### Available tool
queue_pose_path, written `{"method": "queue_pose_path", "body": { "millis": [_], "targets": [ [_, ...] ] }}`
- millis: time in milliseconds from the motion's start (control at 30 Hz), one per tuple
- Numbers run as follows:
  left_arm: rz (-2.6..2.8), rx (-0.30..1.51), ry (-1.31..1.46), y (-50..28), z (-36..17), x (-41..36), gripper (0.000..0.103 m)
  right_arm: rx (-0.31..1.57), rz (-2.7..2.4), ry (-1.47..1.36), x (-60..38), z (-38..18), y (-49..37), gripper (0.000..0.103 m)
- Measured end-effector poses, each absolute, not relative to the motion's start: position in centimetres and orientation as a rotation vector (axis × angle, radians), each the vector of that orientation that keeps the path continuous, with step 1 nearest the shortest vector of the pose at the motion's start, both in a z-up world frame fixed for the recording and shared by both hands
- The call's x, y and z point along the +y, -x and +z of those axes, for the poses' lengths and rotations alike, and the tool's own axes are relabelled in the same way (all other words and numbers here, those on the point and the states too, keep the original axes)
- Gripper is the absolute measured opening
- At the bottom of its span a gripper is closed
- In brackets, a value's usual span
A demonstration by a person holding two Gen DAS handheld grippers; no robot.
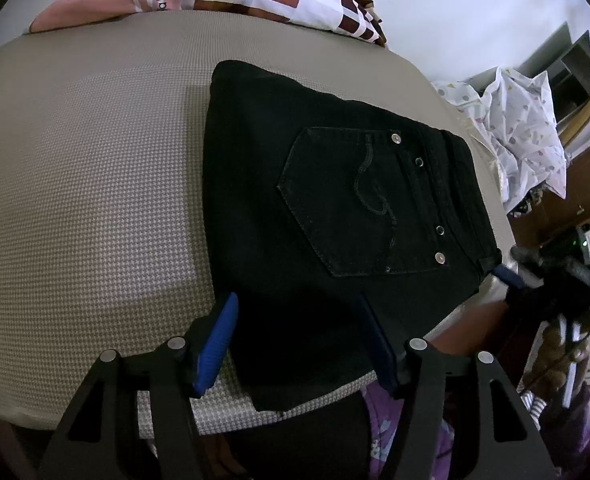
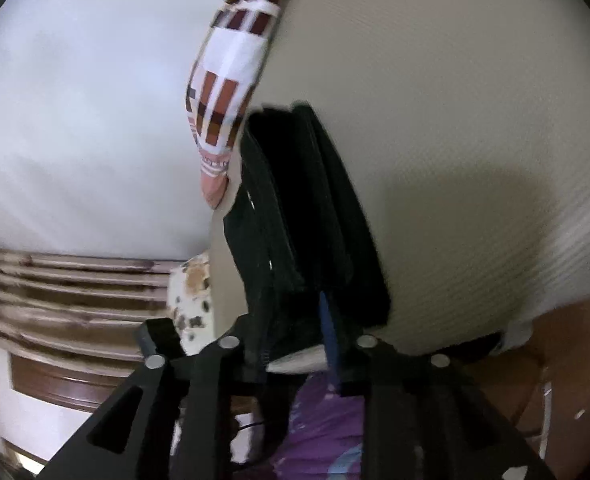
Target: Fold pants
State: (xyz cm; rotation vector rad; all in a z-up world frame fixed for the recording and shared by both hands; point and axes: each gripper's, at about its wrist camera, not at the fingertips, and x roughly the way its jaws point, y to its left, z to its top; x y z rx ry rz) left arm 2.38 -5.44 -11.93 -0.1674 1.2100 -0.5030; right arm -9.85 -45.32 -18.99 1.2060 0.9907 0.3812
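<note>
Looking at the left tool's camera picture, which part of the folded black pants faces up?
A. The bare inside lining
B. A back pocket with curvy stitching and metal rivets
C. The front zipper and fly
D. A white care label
B: the top layer of the black pants on the bed shows a five-sided back pocket with a curvy stitched line and shiny metal rivets along its edge.

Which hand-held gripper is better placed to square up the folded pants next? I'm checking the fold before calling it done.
Probably the left hand-held gripper: its open fingers straddle the near edge of the pants. The right hand-held gripper sits at the waistband corner, seemingly clamping it.
</note>
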Motion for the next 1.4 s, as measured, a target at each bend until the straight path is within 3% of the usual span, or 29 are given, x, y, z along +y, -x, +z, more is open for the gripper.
{"method": "queue_pose_path", "body": {
  "millis": [100,267,733,867,933,1100,1233,1400],
  "targets": [
    [-0.499,1.197,0.185,-2.4,-11.6,-5.2,0.062,0.968,0.317,-1.145,-46.8,-18.0,9.0,0.063],
    [-0.498,1.132,0.237,-2.6,-10.1,-3.9,0.063,0.986,0.311,-0.964,-46.4,-17.1,5.5,0.069],
    [-0.607,1.247,0.222,-9.1,-14.0,-4.1,0.064,1.129,0.414,-0.799,-42.9,-20.0,-0.2,0.07],
    [-0.67,1.248,0.267,-10.3,-14.0,-4.2,0.079,1.13,0.478,-0.819,-43.2,-20.4,-0.3,0.07],
    [-0.692,1.247,0.273,-10.8,-14.1,-4.7,0.08,1.125,0.516,-0.85,-43.4,-20.7,-0.4,0.07],
    [-0.694,1.213,0.158,-11.0,-13.8,-6.5,0.081,1.123,0.585,-0.823,-42.7,-20.7,-0.8,0.07],
    [-0.658,1.195,0.034,-10.1,-13.8,-8.0,0.081,1.138,0.591,-0.751,-42.7,-20.6,-0.7,0.061],
    [-0.623,1.18,-0.011,-9.6,-13.9,-8.3,0.081,1.152,0.596,-0.771,-43.0,-20.8,-1.1,0.061]
  ]
}}
